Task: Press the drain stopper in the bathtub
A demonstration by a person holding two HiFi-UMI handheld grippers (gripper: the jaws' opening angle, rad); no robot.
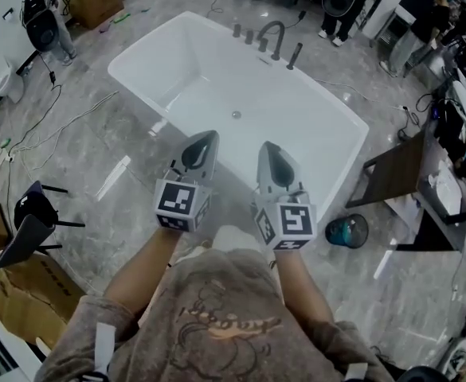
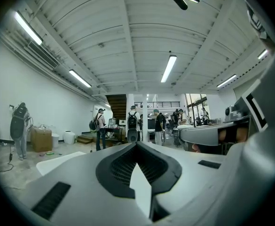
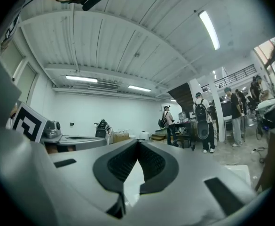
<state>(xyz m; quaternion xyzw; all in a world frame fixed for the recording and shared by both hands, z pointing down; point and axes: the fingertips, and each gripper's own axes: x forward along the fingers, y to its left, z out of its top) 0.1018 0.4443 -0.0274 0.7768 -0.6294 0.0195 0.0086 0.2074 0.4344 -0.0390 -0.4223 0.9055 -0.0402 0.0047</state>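
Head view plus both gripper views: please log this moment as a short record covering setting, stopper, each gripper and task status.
setting: white bathtub on a grey marble-look floor, dark faucet at its far rim
drain stopper: small round metal piece in the tub floor, nothing touching it
left gripper: jaws shut, empty, held over the tub's near side
right gripper: jaws shut, empty, beside the left one
aim: both gripper views look level across the room, not down at the drain
task status: stopper not yet pressed
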